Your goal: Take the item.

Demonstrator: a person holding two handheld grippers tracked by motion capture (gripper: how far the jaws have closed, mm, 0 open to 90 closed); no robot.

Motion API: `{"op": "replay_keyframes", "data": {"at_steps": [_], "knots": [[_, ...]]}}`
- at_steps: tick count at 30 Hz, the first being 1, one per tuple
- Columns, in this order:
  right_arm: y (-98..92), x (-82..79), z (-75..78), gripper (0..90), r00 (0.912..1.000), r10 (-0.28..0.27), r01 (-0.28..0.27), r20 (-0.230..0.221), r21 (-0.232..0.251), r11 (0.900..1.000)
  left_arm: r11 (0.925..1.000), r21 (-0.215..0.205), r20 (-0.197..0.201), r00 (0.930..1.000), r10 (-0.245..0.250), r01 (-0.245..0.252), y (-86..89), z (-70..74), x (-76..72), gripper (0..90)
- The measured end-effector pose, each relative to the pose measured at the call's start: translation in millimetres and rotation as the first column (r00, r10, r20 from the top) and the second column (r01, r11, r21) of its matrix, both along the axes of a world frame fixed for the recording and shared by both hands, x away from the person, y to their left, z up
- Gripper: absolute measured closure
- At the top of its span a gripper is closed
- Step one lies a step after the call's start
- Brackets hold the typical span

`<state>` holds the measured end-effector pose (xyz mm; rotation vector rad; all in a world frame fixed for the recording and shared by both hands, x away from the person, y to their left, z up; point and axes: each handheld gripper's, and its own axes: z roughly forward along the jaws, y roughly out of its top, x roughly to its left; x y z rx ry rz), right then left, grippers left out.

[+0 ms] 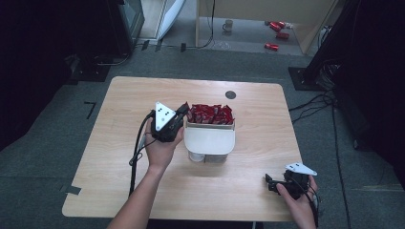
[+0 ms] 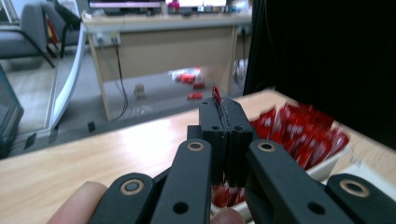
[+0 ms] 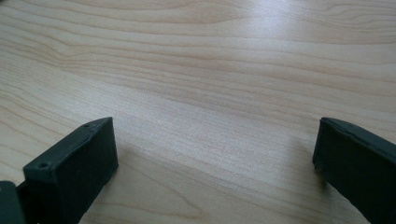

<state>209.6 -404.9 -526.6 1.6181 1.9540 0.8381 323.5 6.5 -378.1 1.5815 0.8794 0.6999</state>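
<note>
A white box near the table's middle holds several red sachets in its far compartment. My left gripper is at the box's left rim, beside the sachets. In the left gripper view its jaws are pressed together on a thin red sachet whose edge sticks up above the fingertips; more red sachets lie in the box to the right. My right gripper rests near the table's front right corner. Its two jaws stand wide apart over bare wood, with nothing between them.
The wooden table has a dark round spot behind the box. Beyond the table, on the floor, lie red cans and a mug under a desk. A black cable trails from my left gripper.
</note>
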Motion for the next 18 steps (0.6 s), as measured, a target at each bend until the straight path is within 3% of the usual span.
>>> {"op": "replay_keyframes", "data": {"at_steps": [10,18], "knots": [[0.0,0.0,-0.1,0.0,1.0,0.0,0.0,0.002,0.0,1.0,0.996,-0.087,0.135,0.9904,0.031,-0.02,16.7,25.8,-12.5,90.0],[0.0,0.0,-0.1,0.0,1.0,0.0,0.0,0.002,0.0,1.0,0.9898,-0.129,0.23,0.9691,0.089,-0.061,27.4,42.9,-23.3,90.0]]}}
